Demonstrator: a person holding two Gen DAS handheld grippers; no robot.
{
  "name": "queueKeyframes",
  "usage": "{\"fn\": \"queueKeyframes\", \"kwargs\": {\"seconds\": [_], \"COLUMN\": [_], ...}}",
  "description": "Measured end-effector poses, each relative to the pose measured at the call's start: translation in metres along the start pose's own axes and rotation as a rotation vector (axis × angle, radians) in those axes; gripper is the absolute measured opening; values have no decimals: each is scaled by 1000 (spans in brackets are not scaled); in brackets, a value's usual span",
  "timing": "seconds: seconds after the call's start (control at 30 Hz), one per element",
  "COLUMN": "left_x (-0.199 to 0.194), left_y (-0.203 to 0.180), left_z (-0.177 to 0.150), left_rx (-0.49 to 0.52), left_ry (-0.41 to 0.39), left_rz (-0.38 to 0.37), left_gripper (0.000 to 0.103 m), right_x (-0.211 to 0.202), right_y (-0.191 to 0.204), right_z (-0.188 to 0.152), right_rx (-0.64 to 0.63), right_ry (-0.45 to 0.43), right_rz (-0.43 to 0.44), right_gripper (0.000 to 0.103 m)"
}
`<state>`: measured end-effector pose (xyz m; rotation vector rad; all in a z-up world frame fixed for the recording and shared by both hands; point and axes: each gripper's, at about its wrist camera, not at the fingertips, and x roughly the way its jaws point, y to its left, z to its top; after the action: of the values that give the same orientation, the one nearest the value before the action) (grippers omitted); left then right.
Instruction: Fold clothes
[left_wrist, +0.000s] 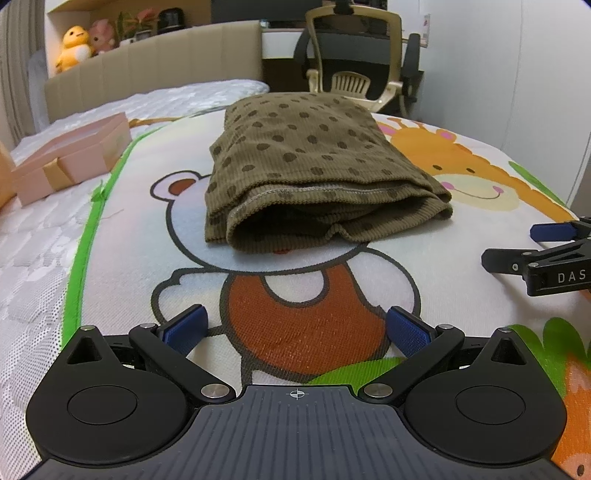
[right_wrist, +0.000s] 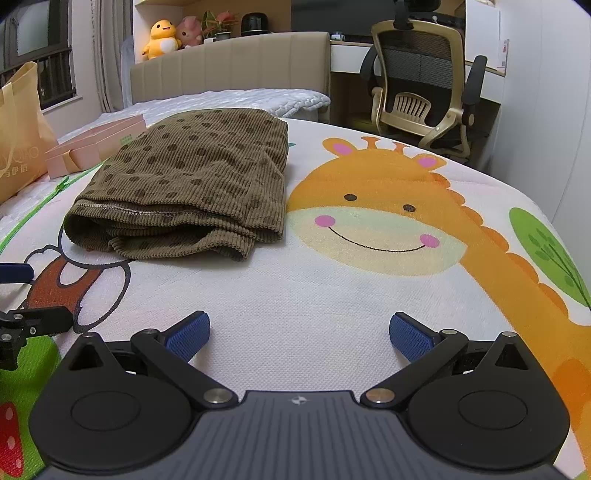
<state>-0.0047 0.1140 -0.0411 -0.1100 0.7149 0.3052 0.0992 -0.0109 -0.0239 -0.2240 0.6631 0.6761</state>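
The folded brown polka-dot corduroy garment (left_wrist: 310, 162) lay on the cartoon-print play mat (right_wrist: 332, 295), covering the printed bear's head, with the giraffe print just to its right. The left gripper (left_wrist: 295, 328) hovered on the near side of the garment, apart from it, jaws spread wide and empty. The right gripper (right_wrist: 299, 332) sat near the garment's right corner, also gaping wide, holding nothing. A pink gift box (left_wrist: 70, 158) rested left of the garment, off the mat.
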Motion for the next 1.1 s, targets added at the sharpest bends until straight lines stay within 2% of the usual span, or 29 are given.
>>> {"fn": "queueKeyframes", "kwargs": {"seconds": [0.4, 0.6, 0.77, 1.1], "left_x": [-1, -2, 0, 0], "left_y": [-7, -4, -10, -10], "left_z": [1, 0, 0, 0], "left_rx": [-16, -50, -16, -19], "left_ry": [3, -20, -16, -18], "left_rz": [43, 19, 40, 43], "left_gripper": [103, 103, 103, 103], "right_x": [1, 2, 2, 2], "right_y": [1, 0, 0, 0], "right_z": [0, 0, 0, 0], "right_rx": [0, 0, 0, 0], "right_ry": [-1, -1, -1, -1], "right_rz": [2, 3, 3, 3], "right_gripper": [103, 103, 103, 103]}}
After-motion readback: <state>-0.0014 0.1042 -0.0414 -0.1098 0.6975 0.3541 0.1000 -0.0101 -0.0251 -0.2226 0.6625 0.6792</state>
